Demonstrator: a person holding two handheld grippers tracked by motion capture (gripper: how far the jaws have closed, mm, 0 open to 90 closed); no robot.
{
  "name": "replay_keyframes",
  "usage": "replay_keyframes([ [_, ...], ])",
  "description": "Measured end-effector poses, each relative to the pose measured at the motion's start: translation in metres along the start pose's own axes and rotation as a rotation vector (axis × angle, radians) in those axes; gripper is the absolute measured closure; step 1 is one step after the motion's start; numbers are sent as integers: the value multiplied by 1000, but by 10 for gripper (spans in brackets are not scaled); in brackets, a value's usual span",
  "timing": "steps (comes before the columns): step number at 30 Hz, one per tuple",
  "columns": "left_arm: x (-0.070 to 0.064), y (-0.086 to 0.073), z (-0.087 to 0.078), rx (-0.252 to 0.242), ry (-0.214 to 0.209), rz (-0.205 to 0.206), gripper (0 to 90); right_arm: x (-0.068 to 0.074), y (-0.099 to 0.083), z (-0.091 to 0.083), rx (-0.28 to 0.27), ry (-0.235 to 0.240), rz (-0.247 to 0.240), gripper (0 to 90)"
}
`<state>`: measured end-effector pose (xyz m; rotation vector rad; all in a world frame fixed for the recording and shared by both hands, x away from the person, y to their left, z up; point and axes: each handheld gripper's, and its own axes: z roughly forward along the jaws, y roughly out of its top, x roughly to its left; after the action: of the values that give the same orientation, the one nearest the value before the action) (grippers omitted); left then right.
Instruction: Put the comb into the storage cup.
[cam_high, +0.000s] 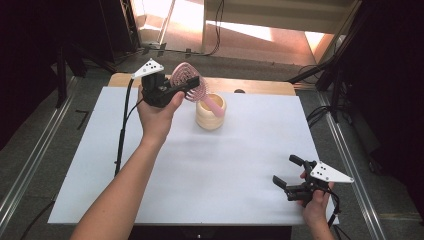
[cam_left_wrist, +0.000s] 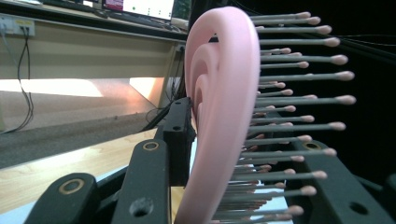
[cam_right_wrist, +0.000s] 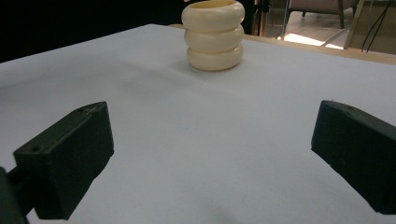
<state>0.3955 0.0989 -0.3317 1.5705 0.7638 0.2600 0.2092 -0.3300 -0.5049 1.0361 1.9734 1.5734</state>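
High view puts the pink hairbrush (cam_high: 187, 81) just above and behind the cream ringed cup (cam_high: 210, 113), its handle already inside the cup's mouth and its head tilted away from it. The left gripper (cam_high: 186, 86) is clamped on the brush head, with the bristles (cam_left_wrist: 299, 126) running across one jaw. The step in hand looks like standing the brush in the cup; the next move would call for lowering it and letting go. The right gripper (cam_high: 288, 172) waits well to the cup's near right over the white table (cam_high: 230, 165), jaws spread apart. No readable writing or brand shows.
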Motion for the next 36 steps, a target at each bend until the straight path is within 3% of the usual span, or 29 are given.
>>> replay_keyframes([
  [21,20,11,14,-30,55,-32,640,-1,-1,1,-12,4,-2,0],
  [36,26,1,32,-7,90,-23,640,0,-1,3,-5,4,-14,0],
])
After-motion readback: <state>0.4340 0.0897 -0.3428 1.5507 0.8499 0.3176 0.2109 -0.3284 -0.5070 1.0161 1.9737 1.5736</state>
